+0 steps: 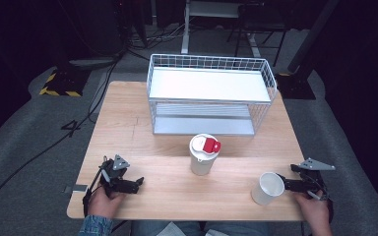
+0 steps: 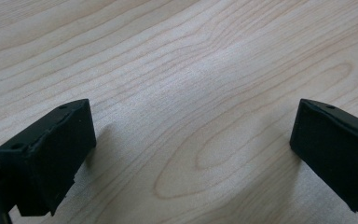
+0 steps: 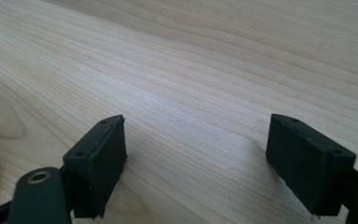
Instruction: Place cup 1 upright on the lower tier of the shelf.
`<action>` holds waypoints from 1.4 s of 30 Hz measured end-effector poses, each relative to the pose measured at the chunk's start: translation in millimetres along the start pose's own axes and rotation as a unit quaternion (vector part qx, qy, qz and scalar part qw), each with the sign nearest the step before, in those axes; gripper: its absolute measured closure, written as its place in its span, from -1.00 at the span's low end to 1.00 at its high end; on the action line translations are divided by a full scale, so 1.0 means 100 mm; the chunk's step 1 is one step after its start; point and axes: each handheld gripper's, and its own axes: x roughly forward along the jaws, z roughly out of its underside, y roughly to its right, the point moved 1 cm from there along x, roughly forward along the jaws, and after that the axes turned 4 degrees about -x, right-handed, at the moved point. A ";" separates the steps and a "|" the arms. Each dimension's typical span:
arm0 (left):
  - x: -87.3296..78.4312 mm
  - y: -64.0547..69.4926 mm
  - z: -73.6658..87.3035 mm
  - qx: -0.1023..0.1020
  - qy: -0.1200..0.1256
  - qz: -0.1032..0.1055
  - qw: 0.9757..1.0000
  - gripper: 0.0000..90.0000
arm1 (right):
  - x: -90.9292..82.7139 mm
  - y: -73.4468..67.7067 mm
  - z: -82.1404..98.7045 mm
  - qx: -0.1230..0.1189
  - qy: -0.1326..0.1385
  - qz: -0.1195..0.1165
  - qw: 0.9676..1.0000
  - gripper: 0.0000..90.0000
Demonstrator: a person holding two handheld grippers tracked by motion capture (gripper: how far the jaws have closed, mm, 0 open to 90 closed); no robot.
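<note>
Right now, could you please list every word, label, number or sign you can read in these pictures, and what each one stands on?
None can be read.
White lidded cup, red tab on its lid: no print visible.
White open cup: plain.
Wire basket and wooden table: no lettering.
Yellow-and-black hazard stripes on a floor base: a pattern, not text.

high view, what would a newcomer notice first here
The white wire basket at the table's far edge draws the eye first. In front of it, mid-table, stands a white cup with a red-and-white lid. An open white cup sits near the front right, right beside the right tool; the left tool rests at front left.
</note>
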 end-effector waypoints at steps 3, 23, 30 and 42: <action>0.01 0.02 0.00 -0.007 0.003 -0.008 1.000 -0.99 | 0.00 0.00 0.00 0.000 0.000 0.000 1.000 -0.55; 0.03 0.07 -0.02 -0.018 0.005 -0.015 1.000 -0.99 | -0.01 0.02 0.01 -0.002 0.000 -0.004 1.000 -0.55; 0.03 0.07 -0.03 -0.017 0.003 -0.014 1.000 -0.99 | -0.02 0.01 0.02 0.007 -0.002 0.007 1.000 -0.55; 0.07 0.07 -0.07 -0.021 0.003 -0.017 1.000 -0.99 | -0.21 0.04 0.11 0.036 0.021 0.021 0.999 -0.53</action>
